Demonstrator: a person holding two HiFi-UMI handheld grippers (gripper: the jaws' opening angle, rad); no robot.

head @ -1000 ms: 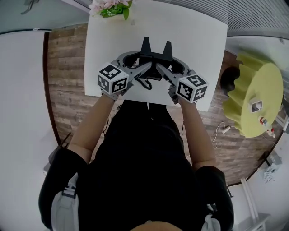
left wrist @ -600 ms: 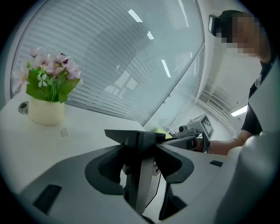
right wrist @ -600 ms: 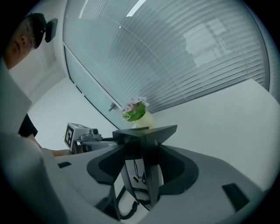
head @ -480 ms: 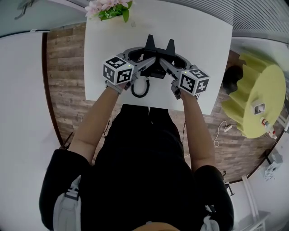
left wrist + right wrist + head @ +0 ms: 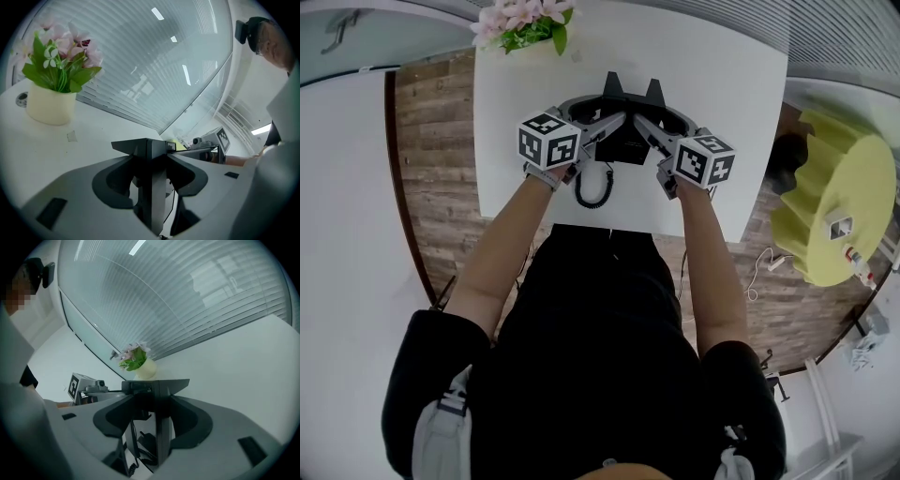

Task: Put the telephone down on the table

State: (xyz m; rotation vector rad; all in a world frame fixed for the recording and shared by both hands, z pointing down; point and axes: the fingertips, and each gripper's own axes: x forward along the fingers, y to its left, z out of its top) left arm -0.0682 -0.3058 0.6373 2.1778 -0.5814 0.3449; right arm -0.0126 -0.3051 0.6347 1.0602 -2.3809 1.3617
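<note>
Telephone [image 5: 623, 147] between left tongs [image 5: 152, 152] and right tongs [image 5: 157, 390]

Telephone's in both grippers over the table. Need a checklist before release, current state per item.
1. Left gripper clamped on the telephone: ok.
2. Right gripper clamped on it: ok.
3. Telephone over the table, away from its edges: ok.
4. Flower pot clear of the landing spot: ok, it stands at the far corner.
5. Coiled cord out from under the base: cannot tell. It lies on the table on the person's side of the telephone.
6. Base resting on the table: cannot tell.
</note>
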